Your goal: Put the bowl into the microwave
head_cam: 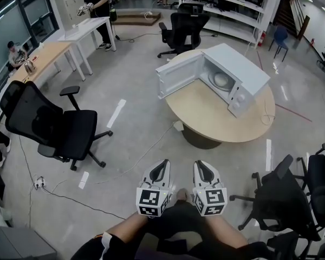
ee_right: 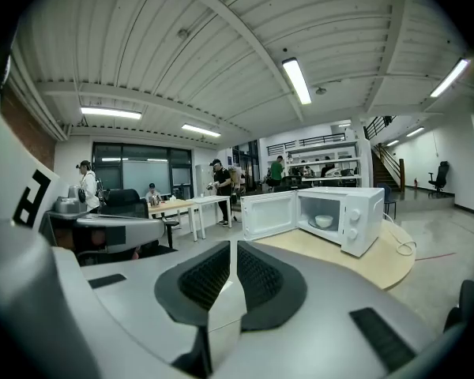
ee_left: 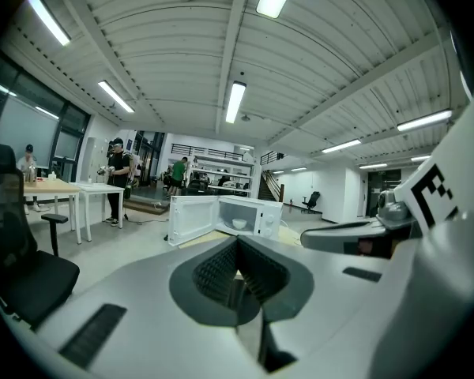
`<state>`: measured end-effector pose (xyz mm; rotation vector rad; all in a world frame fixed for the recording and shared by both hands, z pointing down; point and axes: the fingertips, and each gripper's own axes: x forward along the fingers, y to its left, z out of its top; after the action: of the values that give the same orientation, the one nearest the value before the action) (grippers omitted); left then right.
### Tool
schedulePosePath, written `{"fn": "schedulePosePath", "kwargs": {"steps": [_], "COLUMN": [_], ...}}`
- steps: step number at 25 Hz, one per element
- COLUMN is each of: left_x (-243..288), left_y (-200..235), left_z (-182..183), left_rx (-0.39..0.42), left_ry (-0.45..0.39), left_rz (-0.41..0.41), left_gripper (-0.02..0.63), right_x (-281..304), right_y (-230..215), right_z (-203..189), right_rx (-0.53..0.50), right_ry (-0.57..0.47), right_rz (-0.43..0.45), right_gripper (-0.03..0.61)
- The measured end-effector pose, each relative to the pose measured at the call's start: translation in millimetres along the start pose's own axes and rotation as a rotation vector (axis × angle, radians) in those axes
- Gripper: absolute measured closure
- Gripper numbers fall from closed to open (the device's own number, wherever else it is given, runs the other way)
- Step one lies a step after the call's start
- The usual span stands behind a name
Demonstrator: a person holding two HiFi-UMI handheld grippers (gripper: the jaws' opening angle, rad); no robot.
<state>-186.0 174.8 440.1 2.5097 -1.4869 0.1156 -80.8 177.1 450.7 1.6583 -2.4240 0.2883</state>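
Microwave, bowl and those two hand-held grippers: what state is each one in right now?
Microwave: standing on the round table, cavity exposed.
Microwave door: swung wide open.
Bowl: upright, inside the microwave.
Left gripper: jaws together, holding nothing, far from the table.
Right gripper: jaws together, holding nothing, beside the left one.
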Motion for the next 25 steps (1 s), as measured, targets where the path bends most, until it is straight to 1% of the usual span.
{"fn": "schedulePosePath", "kwargs": {"steps": [4,9,10,12,16,21,25], "left_x": [-18,-37,-41,-48,-58,-67,-70], "left_y": [-1,8,8,8,10,12,14], "left_z": [-14,-27,-27,-29,-36,-33,-33], "left_rx": [0.002,0.013,0.021,0.033,0.029,0.031,0.022], "left_ry": [-0.002,0.012,0.012,0.012,0.018,0.001,-0.001], "left_rz": [-0.005,0.017,0.021,0.028,0.045,0.06,0.064], "left_gripper": [0.568,0.568,0.568,0.568,0.568,0.568,0.568], "right_x": [-12,-22,-24,-27,-27,-29,-28], "right_y": [14,43,46,50,55,67,72], "right_z": [-17,-39,-40,-38,-36,-39,-35], "right_rx": [0.002,0.016,0.015,0.008,0.002,-0.009,-0.016], "right_ry": [0.015,0.034,0.03,0.012,-0.005,0.0,-0.006], "right_rz": [0.002,0.036,0.041,0.045,0.059,0.097,0.103], "right_gripper": [0.537,0.537,0.538,0.56,0.561,0.563,0.564]}}
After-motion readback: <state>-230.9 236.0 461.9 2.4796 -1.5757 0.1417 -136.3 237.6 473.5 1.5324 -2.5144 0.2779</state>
